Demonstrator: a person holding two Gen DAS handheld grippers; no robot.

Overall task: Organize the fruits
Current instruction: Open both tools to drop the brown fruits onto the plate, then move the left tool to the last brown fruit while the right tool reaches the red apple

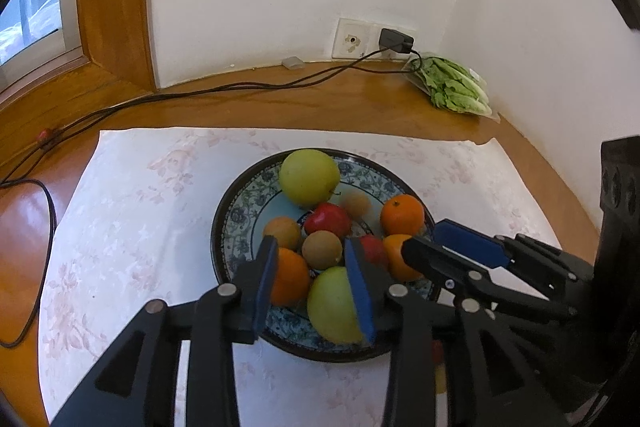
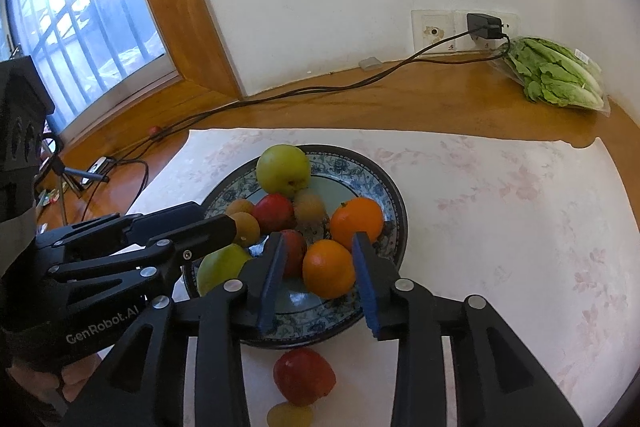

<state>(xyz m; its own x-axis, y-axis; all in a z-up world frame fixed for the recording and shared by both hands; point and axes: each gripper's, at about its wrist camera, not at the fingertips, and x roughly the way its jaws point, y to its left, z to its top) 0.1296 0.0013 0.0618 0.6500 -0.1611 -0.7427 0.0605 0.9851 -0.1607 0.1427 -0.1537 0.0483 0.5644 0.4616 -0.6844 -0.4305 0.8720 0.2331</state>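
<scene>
A patterned blue plate (image 1: pixel 236 223) (image 2: pixel 390 203) on a pale cloth holds green apples, red apples, oranges and brown kiwis. My left gripper (image 1: pixel 312 279) is open above the plate's near side, its fingers around an orange (image 1: pixel 290 277), a kiwi (image 1: pixel 322 249) and a green apple (image 1: pixel 332 307). My right gripper (image 2: pixel 320 275) is open over the plate, its fingers either side of an orange (image 2: pixel 328 269). A red apple (image 2: pixel 304 375) and a small yellow fruit (image 2: pixel 290 415) lie on the cloth in front of the plate.
A floral cloth (image 1: pixel 132 227) (image 2: pixel 500 211) covers the wooden table. A bag of lettuce (image 1: pixel 452 87) (image 2: pixel 556 73) lies in the back right corner. A charger and black cable (image 1: pixel 224 89) run from the wall socket leftward. A window is at the left.
</scene>
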